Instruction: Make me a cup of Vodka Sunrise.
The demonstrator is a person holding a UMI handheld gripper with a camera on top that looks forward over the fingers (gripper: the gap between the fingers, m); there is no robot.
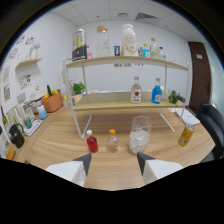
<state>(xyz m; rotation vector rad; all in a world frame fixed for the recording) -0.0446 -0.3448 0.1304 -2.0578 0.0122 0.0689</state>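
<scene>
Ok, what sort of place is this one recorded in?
Probably an office room set up as a drinks station: a wooden table with a two-tier shelf of bottles, a glass of ice, and ceiling tiles overhead. The gripper's fingers are open.

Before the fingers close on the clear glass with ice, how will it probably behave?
The clear glass looks tall and narrow, so a high push may tip it. The ice inside probably makes it bottom-heavy and its wall perhaps slippery. The gripper is open, short of it.

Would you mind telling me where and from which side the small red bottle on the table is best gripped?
Probably around its red body, below the white cap, approaching straight ahead from the open gripper: the red bottle stands upright, apart from the small clear bottle.
</scene>
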